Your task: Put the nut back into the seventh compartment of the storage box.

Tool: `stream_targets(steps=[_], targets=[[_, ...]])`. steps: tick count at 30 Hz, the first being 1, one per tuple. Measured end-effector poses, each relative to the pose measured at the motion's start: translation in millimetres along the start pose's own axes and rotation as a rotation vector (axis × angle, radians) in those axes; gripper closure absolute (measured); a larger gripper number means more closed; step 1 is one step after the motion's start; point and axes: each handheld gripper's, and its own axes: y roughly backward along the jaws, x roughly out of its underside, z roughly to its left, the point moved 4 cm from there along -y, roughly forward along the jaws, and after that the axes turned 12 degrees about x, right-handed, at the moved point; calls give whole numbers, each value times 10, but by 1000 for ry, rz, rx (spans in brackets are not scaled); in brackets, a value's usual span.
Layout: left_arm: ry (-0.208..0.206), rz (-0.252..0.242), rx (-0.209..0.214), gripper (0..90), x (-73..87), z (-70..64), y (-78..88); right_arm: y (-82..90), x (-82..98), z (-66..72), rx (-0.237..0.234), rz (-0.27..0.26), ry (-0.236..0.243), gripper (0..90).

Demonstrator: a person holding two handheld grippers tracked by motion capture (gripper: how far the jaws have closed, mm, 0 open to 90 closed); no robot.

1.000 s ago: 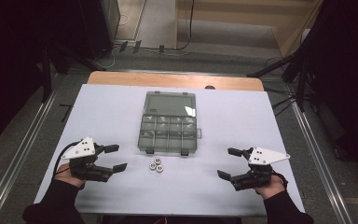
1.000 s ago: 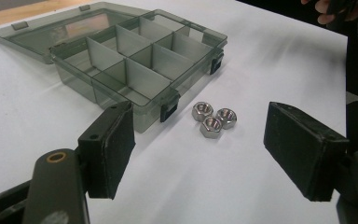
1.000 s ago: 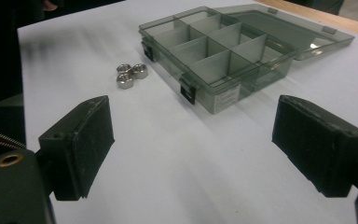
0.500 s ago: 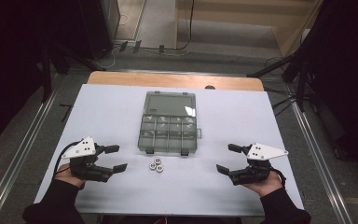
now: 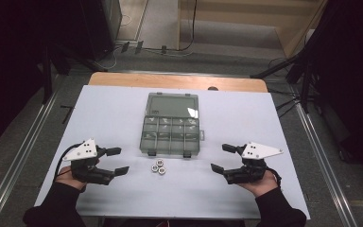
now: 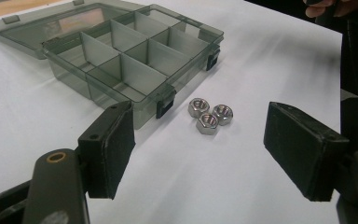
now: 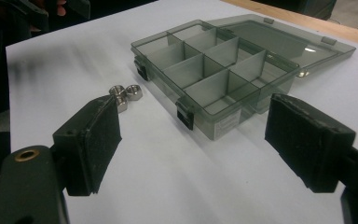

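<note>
A: Nearest the lower table edge: left gripper (image 5: 116, 161), held in a hand (image 5: 68, 176), jaws spread wide, nothing between the pads. Opposite, right gripper (image 5: 223, 158), likewise released, jaws just narrowed a little, nothing clasped.

B: Between the two, on the white table (image 5: 113, 113)?

A: Three steel hex nuts (image 5: 158, 167), clustered and touching one another, lying flat, well apart from either gripper. In the left gripper view, nuts (image 6: 210, 115) framed between the jaws but farther off; in the right gripper view, nuts (image 7: 124, 94) partly hidden behind one black pad.

B: Beyond the nuts?

A: Smoky transparent compartment box (image 5: 171, 135), just behind the nuts, not touching them. Lid (image 5: 172, 105) folded flat to the far side. Dividers forming two rows of compartments (image 6: 135, 56); two dark latches on the near wall (image 7: 185, 115).

B: Farthest?

A: Wooden strip (image 5: 177, 82) along the table's far edge.
</note>
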Motion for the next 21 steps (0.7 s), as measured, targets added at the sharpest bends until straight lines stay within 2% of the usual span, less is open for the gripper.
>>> stream_targets(steps=[7,12,21], targets=[[1,0,4,251,0,-1,-9,-79,-35,69,-19,-3,22,188],[19,1,11,250,1,-9,-17,-134,-70,112,-23,-7,38,188],[11,-6,16,251,-5,-14,-13,-286,-152,229,-49,-1,45,188]])
